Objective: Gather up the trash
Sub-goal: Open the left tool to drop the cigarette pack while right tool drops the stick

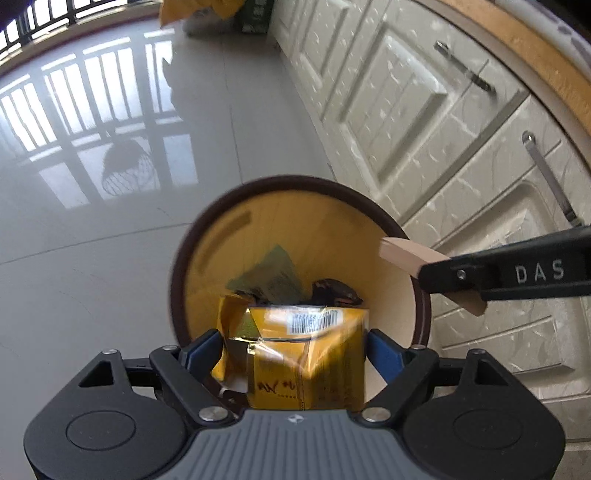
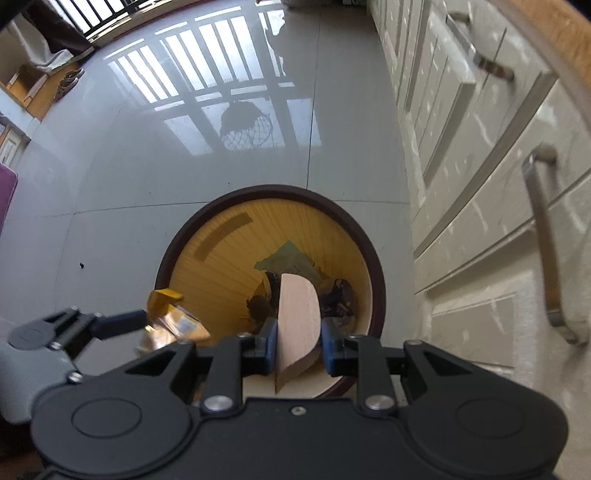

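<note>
My left gripper (image 1: pixel 293 350) is shut on a crumpled yellow cigarette pack (image 1: pixel 295 354) and holds it over the near edge of a round bin (image 1: pixel 184 258) with a dark brown rim and yellow inside. My right gripper (image 2: pixel 298 338) is shut on a flat pale cardboard piece (image 2: pixel 297 325) and holds it on edge above the same bin (image 2: pixel 207 218). The right gripper with the cardboard (image 1: pixel 406 254) enters the left wrist view from the right. The left gripper with the pack (image 2: pixel 177 325) shows at the left of the right wrist view. Green paper (image 1: pixel 273 273) and dark scraps (image 2: pixel 338 299) lie in the bin.
White cabinet doors (image 1: pixel 424 110) with metal handles (image 2: pixel 546 236) run along the right, close to the bin. Glossy grey floor tiles (image 2: pixel 166 155) reflect a window railing. Yellow and green packages (image 1: pixel 221 11) stand at the far end by the cabinets. Shoes and boxes (image 2: pixel 66 79) lie far left.
</note>
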Action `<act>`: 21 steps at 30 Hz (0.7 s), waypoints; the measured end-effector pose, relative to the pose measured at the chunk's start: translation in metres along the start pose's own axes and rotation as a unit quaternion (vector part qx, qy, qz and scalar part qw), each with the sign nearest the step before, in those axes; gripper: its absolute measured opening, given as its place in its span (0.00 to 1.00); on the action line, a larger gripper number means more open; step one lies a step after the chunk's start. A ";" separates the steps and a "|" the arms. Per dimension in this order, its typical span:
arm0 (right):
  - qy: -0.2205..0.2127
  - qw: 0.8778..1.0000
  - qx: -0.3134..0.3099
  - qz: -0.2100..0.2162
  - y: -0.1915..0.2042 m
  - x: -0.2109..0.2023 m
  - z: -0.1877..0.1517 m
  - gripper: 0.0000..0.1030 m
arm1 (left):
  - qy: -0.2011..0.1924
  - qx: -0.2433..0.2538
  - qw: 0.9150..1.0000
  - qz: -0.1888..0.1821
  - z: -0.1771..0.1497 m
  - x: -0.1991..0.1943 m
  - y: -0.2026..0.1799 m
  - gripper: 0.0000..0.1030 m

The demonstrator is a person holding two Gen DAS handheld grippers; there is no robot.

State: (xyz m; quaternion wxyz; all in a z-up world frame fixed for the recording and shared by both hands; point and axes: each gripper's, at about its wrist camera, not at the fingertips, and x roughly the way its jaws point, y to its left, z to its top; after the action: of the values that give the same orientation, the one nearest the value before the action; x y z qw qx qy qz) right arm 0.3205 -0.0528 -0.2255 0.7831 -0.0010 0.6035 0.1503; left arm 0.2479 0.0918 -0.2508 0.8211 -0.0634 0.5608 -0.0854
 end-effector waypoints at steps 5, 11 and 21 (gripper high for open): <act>0.001 1.000 0.002 0.003 -0.004 0.008 0.003 0.25 | 0.022 -0.007 1.000 -0.021 0.000 0.017 -0.004 0.93; -0.004 1.000 0.001 0.016 -0.004 0.018 0.008 0.25 | 0.042 -0.004 0.999 -0.004 -0.001 0.024 -0.001 0.96; -0.005 1.000 -0.020 0.001 -0.001 0.017 0.007 0.59 | 0.063 0.014 0.998 0.019 -0.006 0.019 0.003 0.98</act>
State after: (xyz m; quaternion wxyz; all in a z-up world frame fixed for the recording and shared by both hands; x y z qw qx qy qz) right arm 0.3308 -0.0492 -0.2396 0.7857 -0.0159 0.5966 0.1630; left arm 0.2499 0.0907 -0.2711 0.7867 -0.0354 0.6109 -0.0814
